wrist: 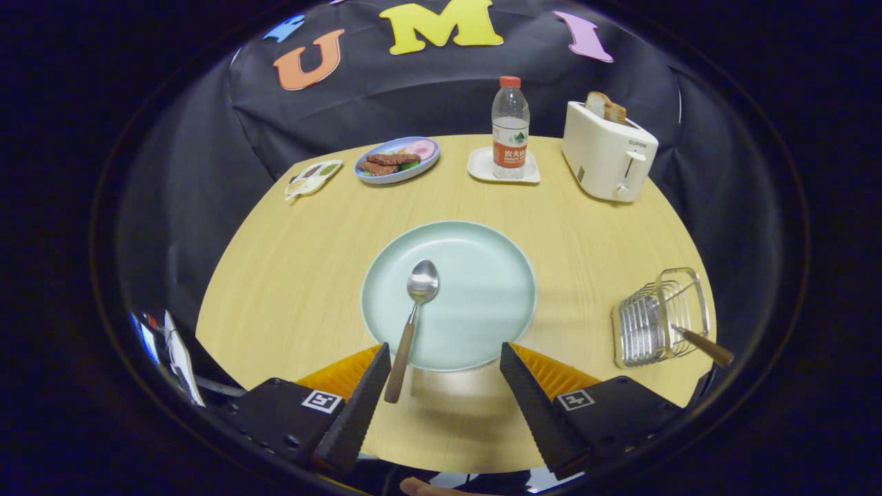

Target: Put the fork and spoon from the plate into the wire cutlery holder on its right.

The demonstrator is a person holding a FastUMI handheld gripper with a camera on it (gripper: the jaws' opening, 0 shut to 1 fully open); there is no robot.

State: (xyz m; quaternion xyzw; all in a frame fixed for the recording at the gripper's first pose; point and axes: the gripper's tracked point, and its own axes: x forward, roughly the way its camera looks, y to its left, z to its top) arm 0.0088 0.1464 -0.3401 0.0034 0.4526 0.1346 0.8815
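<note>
Wooden table (296, 275), jaws wide apart, empty, spoon (412, 324) between them

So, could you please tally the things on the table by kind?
Plates: 2, the green plate and the food plate
Cutlery: 2, spoon, one in the wire holder
Bottle: 1
Toaster: 1
Coaster: 1
Packet: 1
Holder: 1
Total: 9

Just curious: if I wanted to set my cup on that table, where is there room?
Bare wood lies left of the plate, and between it and the wire holder. The far edge is crowded: food dish, bottle, toaster. The open gripper flanks the plate's near edge beside the spoon.
</note>
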